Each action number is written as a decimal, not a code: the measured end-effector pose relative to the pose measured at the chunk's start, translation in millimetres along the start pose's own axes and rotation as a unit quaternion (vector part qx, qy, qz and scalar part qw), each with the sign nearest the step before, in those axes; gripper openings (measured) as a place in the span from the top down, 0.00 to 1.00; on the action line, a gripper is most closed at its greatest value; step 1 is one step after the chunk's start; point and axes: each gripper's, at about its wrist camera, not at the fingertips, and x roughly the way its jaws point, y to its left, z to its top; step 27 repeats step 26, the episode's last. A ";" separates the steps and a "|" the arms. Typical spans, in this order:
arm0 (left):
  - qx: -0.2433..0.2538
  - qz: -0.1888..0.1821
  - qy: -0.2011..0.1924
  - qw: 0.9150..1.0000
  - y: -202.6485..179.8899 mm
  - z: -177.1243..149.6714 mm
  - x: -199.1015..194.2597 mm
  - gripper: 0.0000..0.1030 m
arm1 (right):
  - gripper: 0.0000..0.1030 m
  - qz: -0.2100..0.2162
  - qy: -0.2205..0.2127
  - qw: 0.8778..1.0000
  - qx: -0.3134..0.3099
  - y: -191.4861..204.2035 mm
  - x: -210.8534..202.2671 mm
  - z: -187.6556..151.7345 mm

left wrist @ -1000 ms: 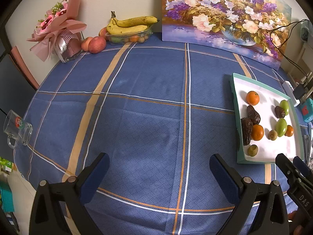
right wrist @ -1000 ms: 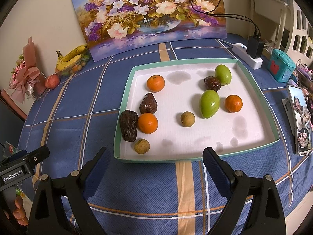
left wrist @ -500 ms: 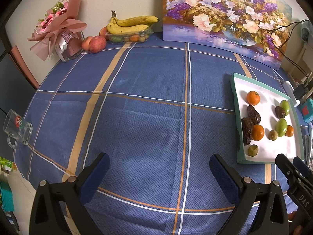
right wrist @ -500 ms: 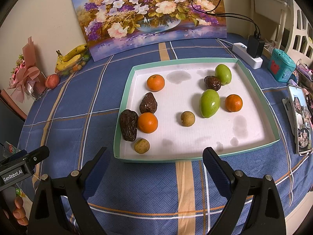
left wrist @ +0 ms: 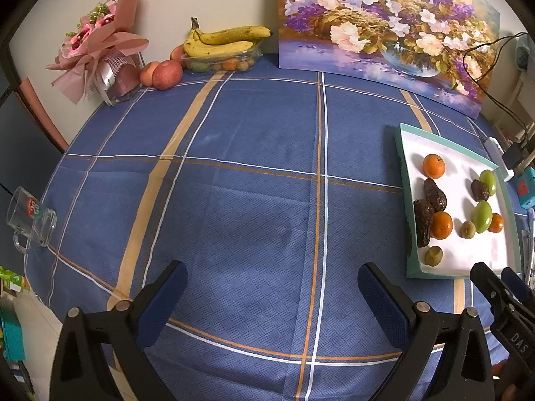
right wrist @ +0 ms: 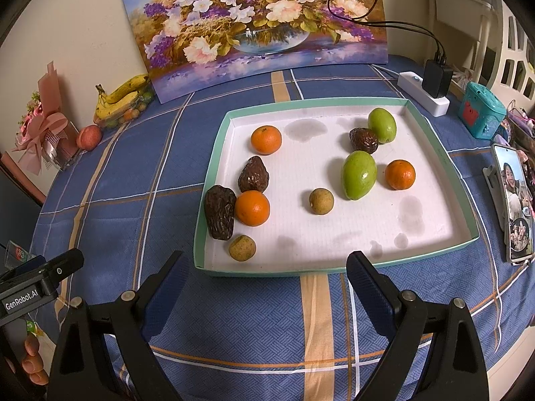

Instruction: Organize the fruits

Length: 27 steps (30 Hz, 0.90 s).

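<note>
Both grippers — left gripper [left wrist: 272,295] and right gripper [right wrist: 267,284] — hover empty, jaws wide; right faces the fruit tray [right wrist: 434,140].

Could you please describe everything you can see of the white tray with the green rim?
The tray is a shallow, roughly square box, seemingly cardboard, with a mint-green rim and a white, faintly ribbed floor marked by greyish stains. It lies flat on the blue plaid tablecloth, just ahead of the open right gripper, which does not touch it. Ten loose fruits lie inside: three orange, two green, three dark wrinkled, two small brownish.
</note>
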 end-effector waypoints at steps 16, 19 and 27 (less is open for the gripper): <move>0.001 -0.001 0.000 1.000 1.0 -0.4 0.5 0.00 | 0.08 0.000 0.002 1.000 0.000 0.4 0.1 -0.1; 0.001 0.000 0.000 1.000 1.5 -0.7 0.5 0.00 | 0.08 0.000 0.004 1.000 0.000 0.2 0.9 0.5; -0.005 0.003 0.000 1.000 4.1 -0.6 -0.6 0.00 | 0.08 0.000 0.004 1.000 0.000 -0.1 -0.1 -2.6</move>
